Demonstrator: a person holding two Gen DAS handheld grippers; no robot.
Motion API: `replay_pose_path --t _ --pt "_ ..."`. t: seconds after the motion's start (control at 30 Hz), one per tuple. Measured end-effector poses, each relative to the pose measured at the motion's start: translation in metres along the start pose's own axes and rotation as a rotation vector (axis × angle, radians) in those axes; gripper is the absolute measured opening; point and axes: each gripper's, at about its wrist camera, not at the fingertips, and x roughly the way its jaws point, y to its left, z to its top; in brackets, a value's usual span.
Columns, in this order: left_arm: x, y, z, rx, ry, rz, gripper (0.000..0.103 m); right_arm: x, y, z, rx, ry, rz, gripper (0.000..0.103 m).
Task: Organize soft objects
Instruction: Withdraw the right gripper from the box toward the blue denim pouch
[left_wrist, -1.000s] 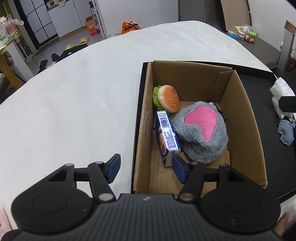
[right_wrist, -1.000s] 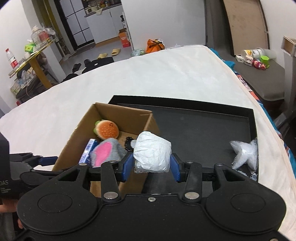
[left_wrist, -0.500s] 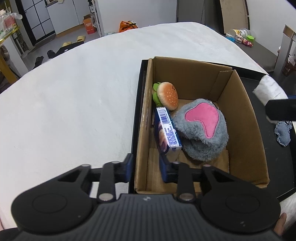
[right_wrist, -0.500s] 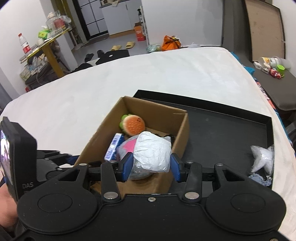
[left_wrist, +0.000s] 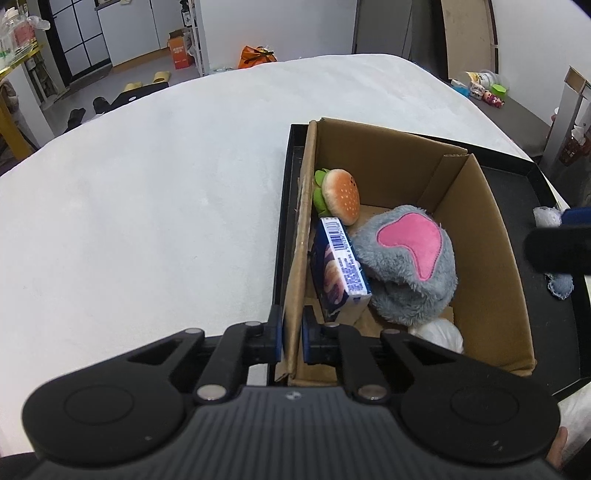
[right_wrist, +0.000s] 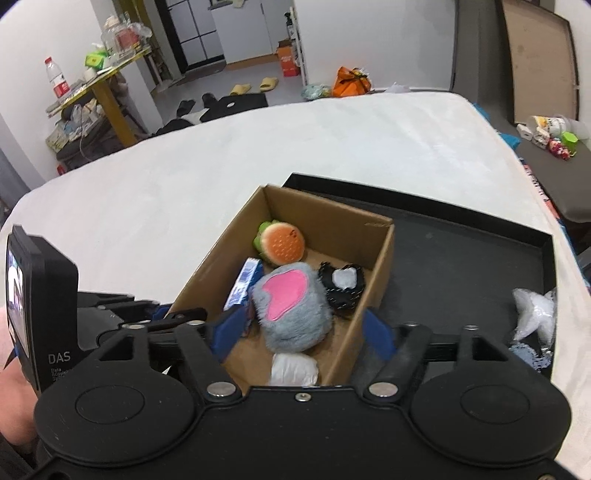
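Note:
A cardboard box (left_wrist: 487, 206) (right_wrist: 376, 254) stands in a black tray (right_wrist: 461, 258). It holds a burger plush (left_wrist: 340, 195) (right_wrist: 282, 245), a grey and pink plush (left_wrist: 406, 262) (right_wrist: 291, 306), a blue packet (left_wrist: 340, 266) (right_wrist: 243, 282), a black and white pouch (right_wrist: 343, 284) and a white soft bundle (left_wrist: 441, 332) (right_wrist: 295, 369). My left gripper (left_wrist: 292, 334) is shut on the box's left wall near the front corner. My right gripper (right_wrist: 303, 332) is open and empty above the box's near end, over the white bundle.
The tray lies on a white bed (left_wrist: 147, 203). A white crinkled bag (right_wrist: 535, 312) and a small blue-grey soft piece (left_wrist: 561, 288) lie in the tray right of the box. A cluttered table (right_wrist: 92, 85) and floor items stand beyond the bed.
My left gripper closed on the box's left wall. My right gripper opened and dropped the white bundle into the box's near end.

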Motion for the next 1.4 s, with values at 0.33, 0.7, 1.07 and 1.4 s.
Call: replay_pose_path --t 0.33,0.7,1.07,1.4 --pt "-0.001 -0.005 0.004 -0.001 0.006 0.011 0.009 -0.004 -0.035 -0.004 0.011 -0.022 -0.135 0.092" --pt "0.002 -0.015 0.006 0.020 0.022 0.040 0.013 -0.009 -0.070 -0.016 0.058 -0.044 -0.123 0.093" --pt "0.006 -0.027 0.012 0.035 0.055 0.081 0.032 -0.011 -0.103 -0.024 0.101 -0.068 -0.097 0.093" --pt "0.004 -0.034 0.015 0.045 0.046 0.110 0.049 -0.004 -0.144 -0.033 0.188 -0.072 -0.134 0.092"
